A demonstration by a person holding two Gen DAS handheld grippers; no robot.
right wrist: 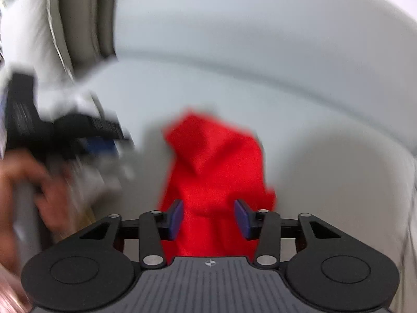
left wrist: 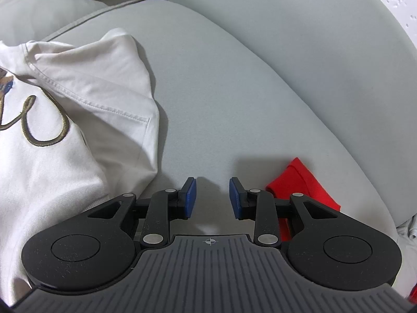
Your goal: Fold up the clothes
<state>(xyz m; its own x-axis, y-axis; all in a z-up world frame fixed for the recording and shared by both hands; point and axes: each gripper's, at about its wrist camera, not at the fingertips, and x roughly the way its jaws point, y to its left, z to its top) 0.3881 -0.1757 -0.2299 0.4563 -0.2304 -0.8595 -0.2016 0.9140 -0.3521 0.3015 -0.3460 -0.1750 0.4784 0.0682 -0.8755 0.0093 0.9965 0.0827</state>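
Pointing steeply down at a pale grey sofa cushion, the left gripper has its blue-padded fingers apart with only bare upholstery between them. In the left wrist view a white garment with stitched hems and an olive cursive motif lies crumpled from about nine to seven o'clock, its edge just beside the left finger. A red garment pokes out at roughly four o'clock, partly behind the right-hand linkage of that gripper.

In the right wrist view, heavily smeared by motion, the right gripper hovers over the same red garment, which rises in a bunched heap from six o'clock toward the centre. Its fingers are apart, and red cloth shows in the gap, but the pads do not visibly press on it; whether they touch the fabric cannot be told through the blur. At nine o'clock a person's hand grips the other tool, seen as a dark streaked shape. Sofa back cushions curve across twelve o'clock.
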